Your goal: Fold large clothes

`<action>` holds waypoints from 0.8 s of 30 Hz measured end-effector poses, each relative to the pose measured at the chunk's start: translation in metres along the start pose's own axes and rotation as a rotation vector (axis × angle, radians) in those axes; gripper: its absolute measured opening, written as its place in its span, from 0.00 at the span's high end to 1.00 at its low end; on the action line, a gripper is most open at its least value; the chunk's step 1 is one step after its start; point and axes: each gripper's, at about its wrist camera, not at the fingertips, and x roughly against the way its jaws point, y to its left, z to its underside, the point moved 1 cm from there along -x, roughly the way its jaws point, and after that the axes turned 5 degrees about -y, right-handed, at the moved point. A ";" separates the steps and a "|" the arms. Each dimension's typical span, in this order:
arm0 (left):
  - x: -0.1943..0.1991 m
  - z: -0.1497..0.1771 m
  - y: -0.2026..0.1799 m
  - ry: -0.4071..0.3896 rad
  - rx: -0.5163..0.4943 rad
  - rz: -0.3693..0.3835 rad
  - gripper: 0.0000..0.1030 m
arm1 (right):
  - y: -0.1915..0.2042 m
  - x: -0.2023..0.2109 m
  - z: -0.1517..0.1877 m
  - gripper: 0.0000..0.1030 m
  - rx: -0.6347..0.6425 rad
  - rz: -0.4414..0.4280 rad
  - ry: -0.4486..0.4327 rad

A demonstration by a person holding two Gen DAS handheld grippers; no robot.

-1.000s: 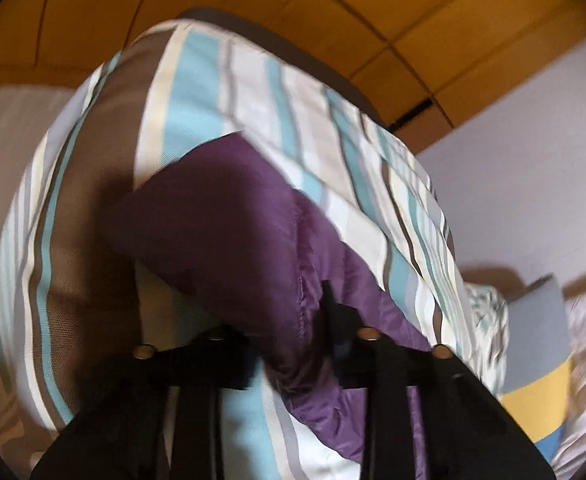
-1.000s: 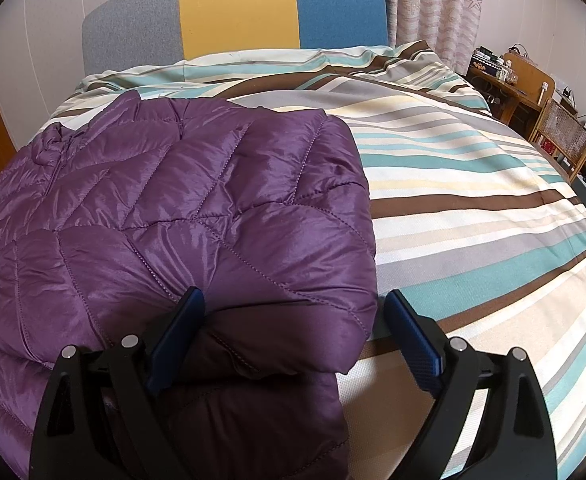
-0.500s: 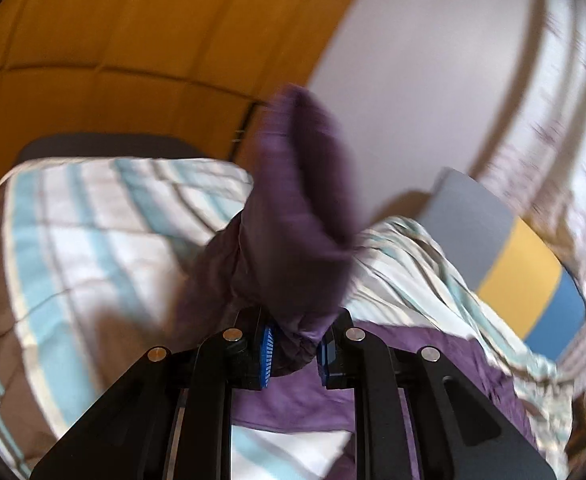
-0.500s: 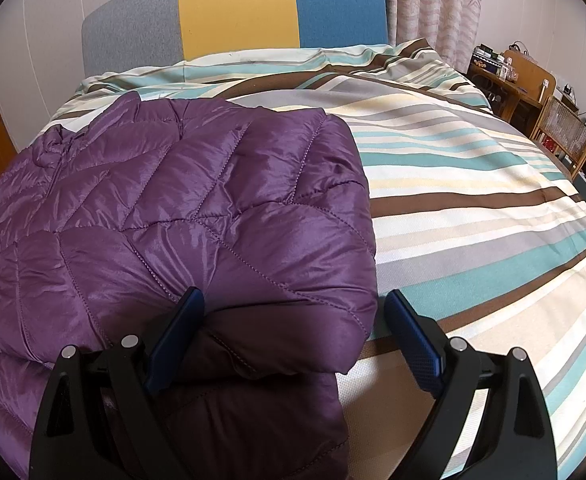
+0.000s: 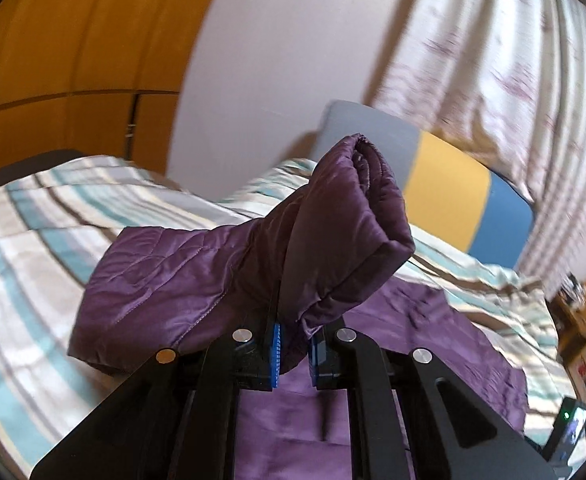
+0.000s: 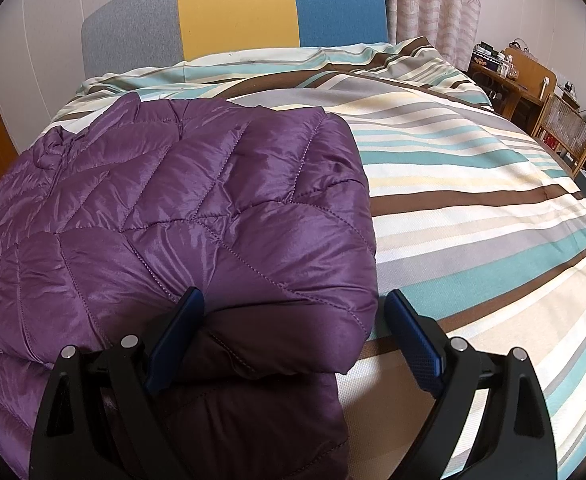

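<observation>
A purple quilted puffer jacket [image 6: 173, 208] lies spread on the striped bed cover [image 6: 473, 200]. In the left wrist view my left gripper [image 5: 293, 354] is shut on the jacket's sleeve [image 5: 333, 240], which stands up off the bed with its cuff opening at the top; the jacket body [image 5: 433, 340] lies below it. In the right wrist view my right gripper [image 6: 293, 340] stands open. A folded edge of the jacket lies between its blue pads [image 6: 413, 344], which do not press on it.
A headboard [image 6: 237, 8] in grey, yellow and blue stands at the far end of the bed. Curtains [image 5: 493, 60] hang behind it. A wooden desk [image 6: 513, 76] and a chair [image 6: 565, 136] stand right of the bed; orange wardrobe doors [image 5: 73, 40] stand on the left.
My left gripper has closed on the sleeve, lifted it off the bed and swung it toward the jacket body, rolling as it went. The right gripper has not moved.
</observation>
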 end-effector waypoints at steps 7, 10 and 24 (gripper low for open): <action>-0.012 0.025 -0.065 0.067 -0.104 0.093 0.90 | 0.002 -0.001 -0.001 0.11 -0.009 -0.008 0.002; -0.017 0.034 -0.087 0.096 -0.143 0.129 0.90 | 0.002 -0.001 -0.001 0.11 -0.012 -0.009 0.002; -0.041 0.090 -0.154 0.239 -0.290 0.192 0.90 | 0.003 -0.002 -0.002 0.11 -0.018 -0.016 0.004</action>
